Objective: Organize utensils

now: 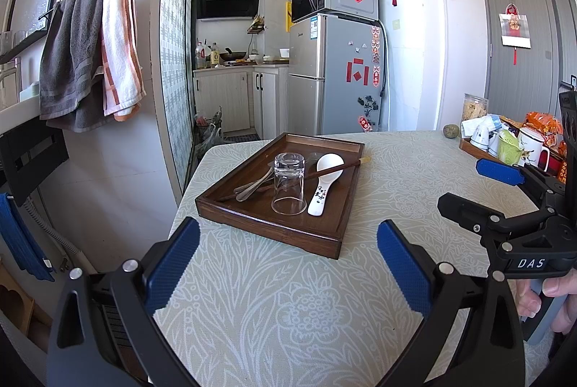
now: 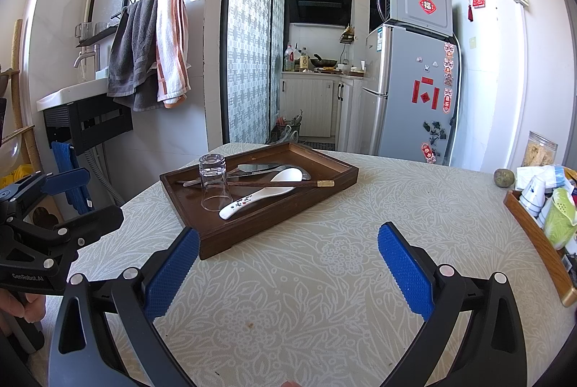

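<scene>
A dark wooden tray [image 1: 274, 224] sits on the table [image 1: 288, 297] with its floral cloth, near the far left corner, and everything to be sorted lies inside it. An upturned clear glass [image 1: 288, 183] stands in the tray's middle, its mouth down on the wood, right in front of the metal spoons [image 1: 252, 187] and partly hiding them in the left wrist view. The white ceramic spoon [image 1: 323, 181] lies just beside the glass on its right, bowl toward the far rim, handle pointing back toward the near edge. Dark chopsticks [image 2: 274, 184] lie crosswise over the ceramic spoon's bowl, their pale tip [image 2: 325, 184] resting on the tray's right rim and their other ends passing behind the glass. The metal spoons run roughly along the same line as the chopsticks, handles toward the left rim.

At the table's right edge a second, lighter tray [image 2: 533, 228] holds cups and packets, well apart from the first; a jar [image 2: 539, 154] and a small round fruit [image 2: 503, 177] stand behind it.

The left gripper [image 1: 288, 264] and the right gripper [image 2: 288, 266] both hover over bare cloth short of the tray, fingers spread wide, holding nothing
</scene>
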Demonstrator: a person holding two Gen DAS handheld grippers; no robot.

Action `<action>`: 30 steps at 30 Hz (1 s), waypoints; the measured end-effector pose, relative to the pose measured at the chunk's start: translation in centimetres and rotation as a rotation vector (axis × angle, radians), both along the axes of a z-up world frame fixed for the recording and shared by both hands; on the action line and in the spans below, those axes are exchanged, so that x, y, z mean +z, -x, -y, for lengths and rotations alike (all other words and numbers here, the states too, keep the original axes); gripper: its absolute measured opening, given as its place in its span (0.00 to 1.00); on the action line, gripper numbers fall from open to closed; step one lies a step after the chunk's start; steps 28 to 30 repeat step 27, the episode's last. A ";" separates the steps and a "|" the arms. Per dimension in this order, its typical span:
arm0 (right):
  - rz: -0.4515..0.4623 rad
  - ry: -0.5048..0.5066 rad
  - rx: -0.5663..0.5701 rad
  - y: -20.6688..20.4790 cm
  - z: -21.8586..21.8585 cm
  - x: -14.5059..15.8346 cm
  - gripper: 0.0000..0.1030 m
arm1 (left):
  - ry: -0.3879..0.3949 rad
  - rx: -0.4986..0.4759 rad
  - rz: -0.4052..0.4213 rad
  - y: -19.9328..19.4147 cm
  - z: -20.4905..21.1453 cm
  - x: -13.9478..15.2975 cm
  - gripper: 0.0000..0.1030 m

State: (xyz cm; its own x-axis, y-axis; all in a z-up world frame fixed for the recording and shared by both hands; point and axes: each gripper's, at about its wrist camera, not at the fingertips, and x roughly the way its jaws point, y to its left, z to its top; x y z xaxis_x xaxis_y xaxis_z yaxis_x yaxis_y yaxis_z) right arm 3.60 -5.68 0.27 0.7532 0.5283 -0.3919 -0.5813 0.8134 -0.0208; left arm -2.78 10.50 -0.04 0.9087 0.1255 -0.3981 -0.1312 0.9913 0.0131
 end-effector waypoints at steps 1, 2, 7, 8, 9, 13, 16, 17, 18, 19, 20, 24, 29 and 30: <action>0.000 0.000 0.000 0.0 0.0 0.0 0.97 | 0.000 0.000 0.000 0.0 0.0 0.0 0.97; -0.001 0.000 0.000 0.0 0.0 0.0 0.97 | 0.000 0.001 0.000 0.0 -0.1 0.0 0.97; 0.000 0.000 0.000 0.0 0.0 0.0 0.97 | -0.001 0.001 0.000 0.0 0.0 0.0 0.97; 0.000 0.000 0.000 0.0 0.0 0.0 0.97 | -0.001 0.001 0.000 0.0 0.0 0.0 0.97; 0.000 0.000 0.000 0.0 0.0 0.0 0.97 | 0.000 0.001 0.000 0.0 0.0 0.0 0.97; 0.000 0.001 0.000 0.0 0.0 0.0 0.97 | 0.000 0.000 0.000 0.0 0.0 0.0 0.97; 0.000 0.000 0.000 0.0 0.0 0.0 0.97 | 0.001 -0.001 -0.002 0.0 0.0 0.0 0.97; 0.000 0.000 0.000 0.0 0.0 0.0 0.97 | 0.003 0.000 -0.003 0.0 0.0 0.0 0.97; 0.000 0.000 0.000 0.0 0.0 0.0 0.97 | 0.005 0.000 -0.004 0.0 -0.1 -0.1 0.97; 0.000 0.000 0.000 0.0 0.0 0.0 0.97 | 0.007 0.001 -0.005 0.0 -0.1 -0.1 0.97; 0.001 0.001 0.001 0.0 0.0 0.0 0.97 | 0.010 0.000 -0.006 -0.1 -0.3 -0.1 0.97; 0.000 0.000 0.000 0.0 0.0 0.0 0.97 | 0.015 0.001 -0.009 -0.1 -0.4 -0.2 0.97; 0.001 0.001 0.001 0.0 0.0 0.0 0.97 | 0.014 0.000 -0.009 -0.1 -0.5 -0.2 0.97; 0.001 0.001 0.001 0.0 0.0 0.0 0.97 | 0.014 0.000 -0.009 -0.1 -0.5 -0.2 0.97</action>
